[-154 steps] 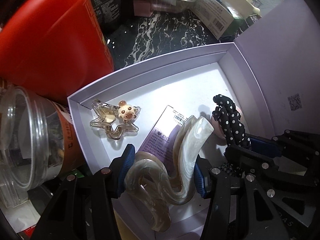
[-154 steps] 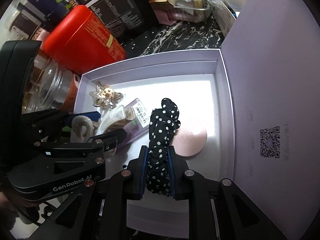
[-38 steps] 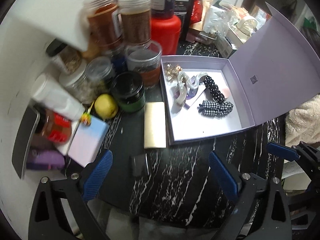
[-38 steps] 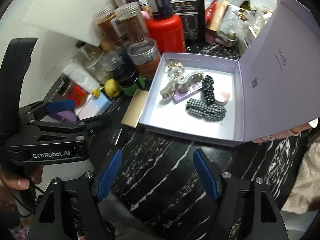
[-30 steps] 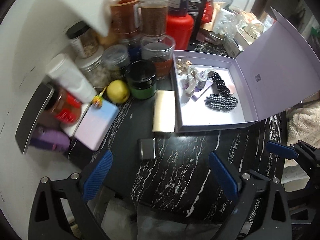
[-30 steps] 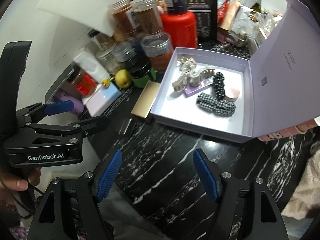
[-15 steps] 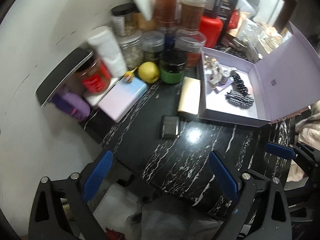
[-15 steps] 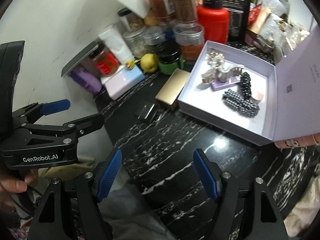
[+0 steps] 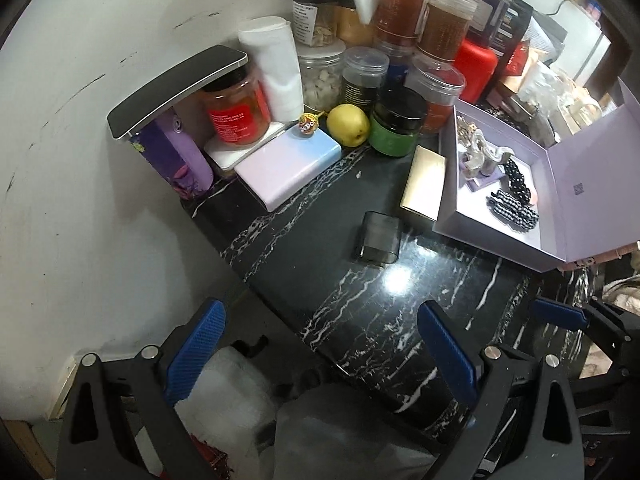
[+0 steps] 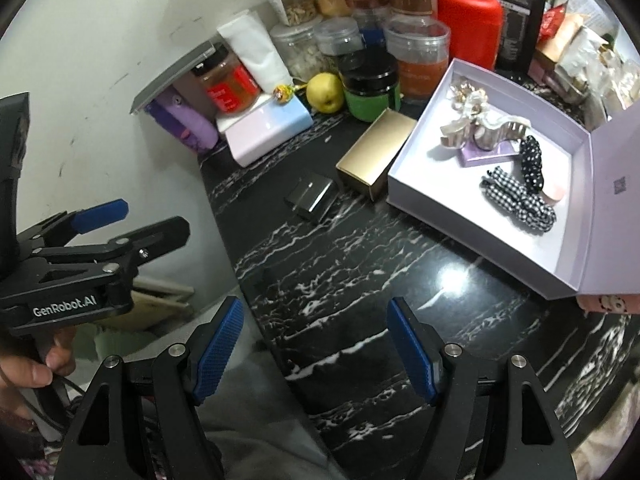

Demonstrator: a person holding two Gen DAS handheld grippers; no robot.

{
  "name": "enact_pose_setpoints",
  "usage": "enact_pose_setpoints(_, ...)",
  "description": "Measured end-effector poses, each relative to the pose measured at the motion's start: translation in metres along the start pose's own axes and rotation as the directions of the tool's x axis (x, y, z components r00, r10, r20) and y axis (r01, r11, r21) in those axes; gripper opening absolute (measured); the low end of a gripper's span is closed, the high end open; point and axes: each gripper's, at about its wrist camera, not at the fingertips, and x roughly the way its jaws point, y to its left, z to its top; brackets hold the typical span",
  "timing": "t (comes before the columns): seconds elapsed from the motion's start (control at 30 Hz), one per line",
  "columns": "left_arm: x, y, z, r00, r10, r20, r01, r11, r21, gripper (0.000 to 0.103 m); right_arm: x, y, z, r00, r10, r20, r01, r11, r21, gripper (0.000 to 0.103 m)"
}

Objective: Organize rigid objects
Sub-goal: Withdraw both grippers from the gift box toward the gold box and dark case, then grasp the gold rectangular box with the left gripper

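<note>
Your left hand-held gripper hangs wide and empty over the near edge of the black marble counter, its blue pads well apart with nothing between them. Your right hand-held gripper is the same: jaws spread wide, holding nothing, pointing steeply down at bare counter.

From the left wrist view, the lavender box sits at about two o'clock, well apart from the pads, with its lid standing open on the far right side. Inside it lie the pearly wavy hair claw, the polka-dot scrunchie and the checked scrunchie, the two scrunchies touching. A gold box lies just beside the box's left wall, and a small dark case rests on the counter near it, at about twelve o'clock from your left pads and the closest loose thing to them.

From the right wrist view, the same dark case lies at twelve o'clock, well beyond the pads, the gold box just past it at one o'clock, and the lavender box at two o'clock. Your left hand-held gripper shows at nine o'clock in this view, off the counter's edge.

Jars and a yellow fruit crowd the back of the counter at about twelve o'clock.
</note>
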Motion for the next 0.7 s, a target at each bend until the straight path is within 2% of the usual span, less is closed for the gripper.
enact_pose_setpoints(0.5,0.059,-0.008,0.016,0.997,-0.011,-0.077,0.013,0.999,0.03,0.098,0.032,-0.03,0.018,0.999,-0.03,-0.032,0.033,0.995,0.093,0.075)
enact_pose_setpoints(0.7,0.084,-0.015,0.027,0.991,-0.078,-0.109,0.084,0.995,0.05,0.098,0.038,-0.04,0.028,0.998,-0.037,-0.043,0.043,0.988,0.146,0.075)
